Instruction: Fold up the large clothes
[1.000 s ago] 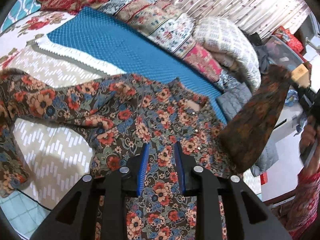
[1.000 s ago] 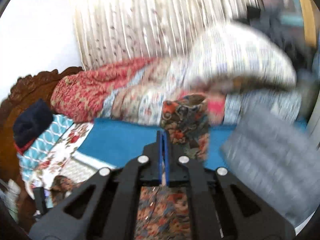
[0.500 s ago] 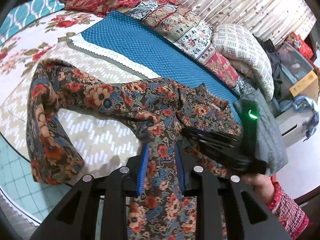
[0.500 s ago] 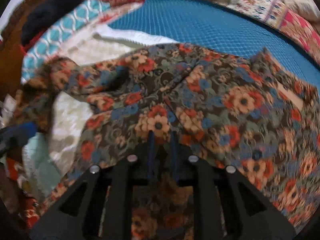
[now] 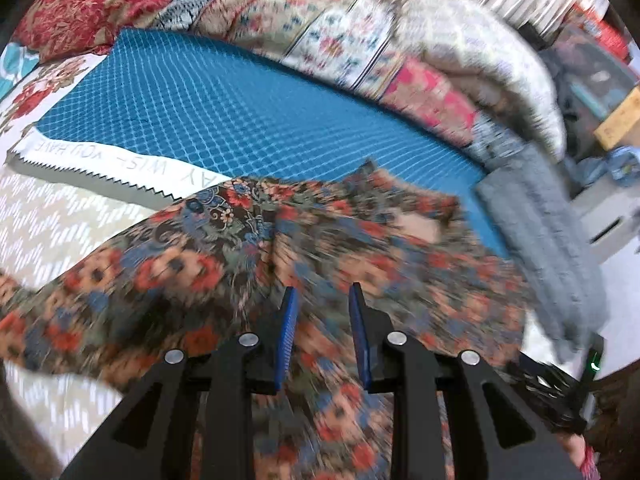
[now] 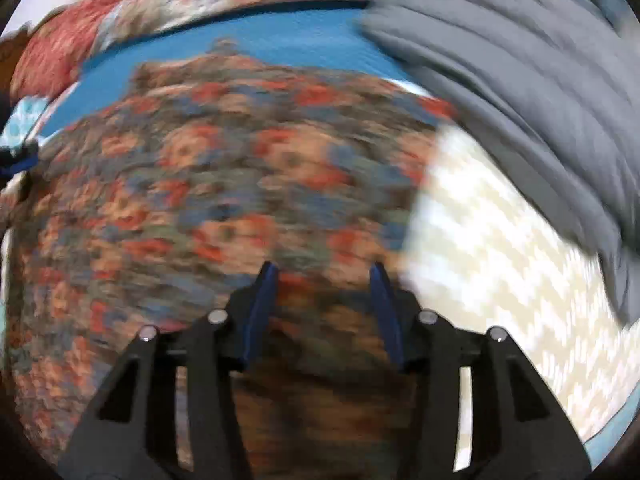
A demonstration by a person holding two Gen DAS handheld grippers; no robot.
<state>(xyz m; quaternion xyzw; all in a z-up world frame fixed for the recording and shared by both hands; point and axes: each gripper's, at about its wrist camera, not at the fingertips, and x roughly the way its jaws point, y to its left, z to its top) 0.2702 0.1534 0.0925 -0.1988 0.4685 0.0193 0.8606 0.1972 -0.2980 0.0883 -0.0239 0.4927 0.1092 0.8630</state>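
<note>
**Colours and patterns on the bed**

A brown garment [image 5: 328, 248] printed with orange, red and blue flowers lies on a teal diamond-grid cloth [image 5: 224, 112] and a cream zigzag sheet [image 6: 500, 248]. Beside it is a ribbed grey quilt [image 6: 520, 60].

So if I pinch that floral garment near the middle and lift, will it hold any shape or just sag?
Probably it just sags: the floral garment lies in soft wrinkles on the bed, so it looks thin and floppy. It likely trails off both sides of the open left hand-held gripper. It seems light, and may slide on the blue mat.
</note>
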